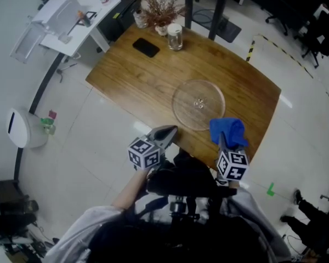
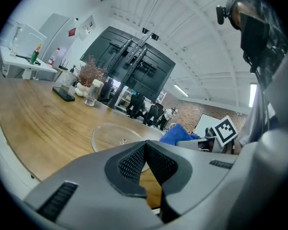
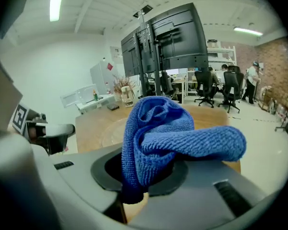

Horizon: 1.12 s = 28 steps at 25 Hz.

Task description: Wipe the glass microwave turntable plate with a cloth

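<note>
The clear glass turntable plate lies flat on the wooden table, near its front edge. It also shows as a pale disc in the left gripper view and faintly in the right one. My right gripper is shut on a bunched blue cloth, held just past the plate's near right rim; the cloth fills its jaws. My left gripper hovers at the table's front edge, left of the plate, jaws shut on nothing.
At the table's far end stand a glass jar, a dried-flower vase and a black phone. A white side table is at the far left. Office chairs and desks sit beyond.
</note>
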Each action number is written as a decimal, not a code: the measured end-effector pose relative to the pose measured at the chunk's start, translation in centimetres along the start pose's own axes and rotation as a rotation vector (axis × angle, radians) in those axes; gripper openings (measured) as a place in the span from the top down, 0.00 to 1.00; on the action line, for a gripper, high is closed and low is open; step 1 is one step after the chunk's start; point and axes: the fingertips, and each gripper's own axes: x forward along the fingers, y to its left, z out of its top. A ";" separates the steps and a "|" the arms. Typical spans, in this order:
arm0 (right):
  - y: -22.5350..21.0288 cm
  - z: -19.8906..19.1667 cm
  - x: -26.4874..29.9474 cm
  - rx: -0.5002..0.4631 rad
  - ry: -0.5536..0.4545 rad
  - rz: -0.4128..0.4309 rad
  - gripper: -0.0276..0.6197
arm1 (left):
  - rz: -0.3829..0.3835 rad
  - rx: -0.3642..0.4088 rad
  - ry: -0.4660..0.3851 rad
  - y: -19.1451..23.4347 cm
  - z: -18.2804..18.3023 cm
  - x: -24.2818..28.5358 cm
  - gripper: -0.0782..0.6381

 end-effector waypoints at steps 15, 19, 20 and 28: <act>3.7 -2.6 -5.3 -0.035 -0.032 0.050 0.83 | -0.026 0.024 -0.005 -3.3 -2.2 -3.7 0.89; 4.6 -3.9 -6.5 -0.035 -0.032 0.055 0.83 | -0.028 0.028 -0.002 -4.0 -3.3 -5.0 0.89; 4.8 -4.2 -6.8 -0.035 -0.031 0.057 0.83 | -0.026 0.026 -0.002 -4.1 -3.7 -5.3 0.89; 5.6 -6.5 -8.8 -0.033 -0.018 0.066 0.83 | -0.032 0.024 0.001 -5.4 -5.3 -6.7 0.89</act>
